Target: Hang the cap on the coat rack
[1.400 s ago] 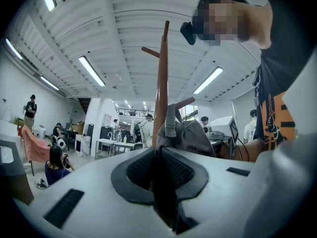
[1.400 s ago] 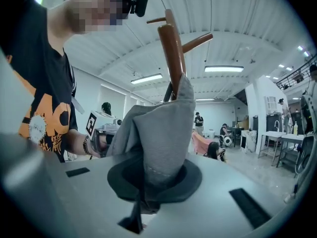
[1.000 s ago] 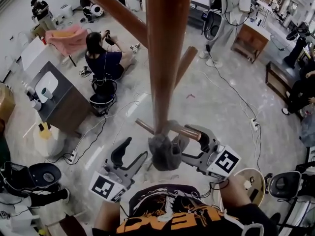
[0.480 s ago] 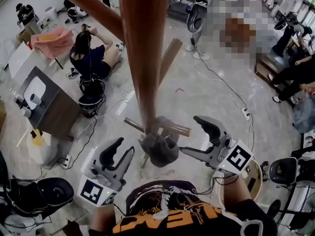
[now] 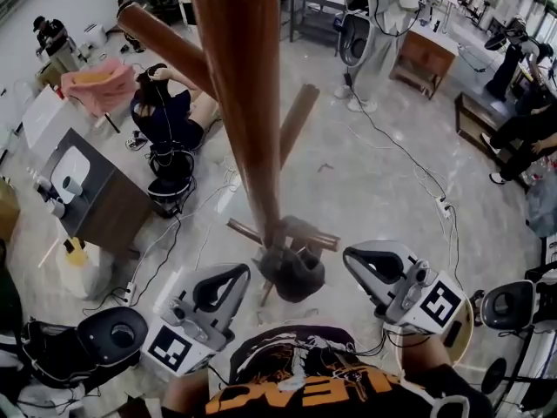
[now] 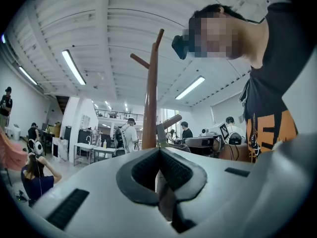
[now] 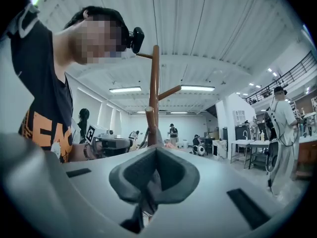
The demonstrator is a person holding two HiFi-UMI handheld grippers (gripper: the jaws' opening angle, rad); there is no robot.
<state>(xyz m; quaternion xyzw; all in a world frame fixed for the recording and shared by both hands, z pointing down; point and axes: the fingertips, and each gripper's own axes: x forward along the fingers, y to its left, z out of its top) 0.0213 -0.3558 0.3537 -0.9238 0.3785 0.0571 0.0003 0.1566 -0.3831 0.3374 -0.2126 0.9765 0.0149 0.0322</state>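
Cap [image 5: 291, 273]: hangs crown-down from the coat rack [image 5: 244, 103]
Shirt [image 5: 300, 386]: orange lettering, possibly "ENC"
Left gripper [image 5: 242, 274]: closed, empty
Right gripper [image 5: 354, 263]: closed, empty

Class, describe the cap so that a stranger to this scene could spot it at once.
Find the tall brown coat rack at the centre of the head view and follow its pole down to the short low pegs. The cap hangs there: a limp dark grey lump, the only soft thing on the wooden rack.

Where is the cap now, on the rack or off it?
On. The grey cap hangs from a low peg of the coat rack, and both the left gripper and right gripper are shut, clear of it.
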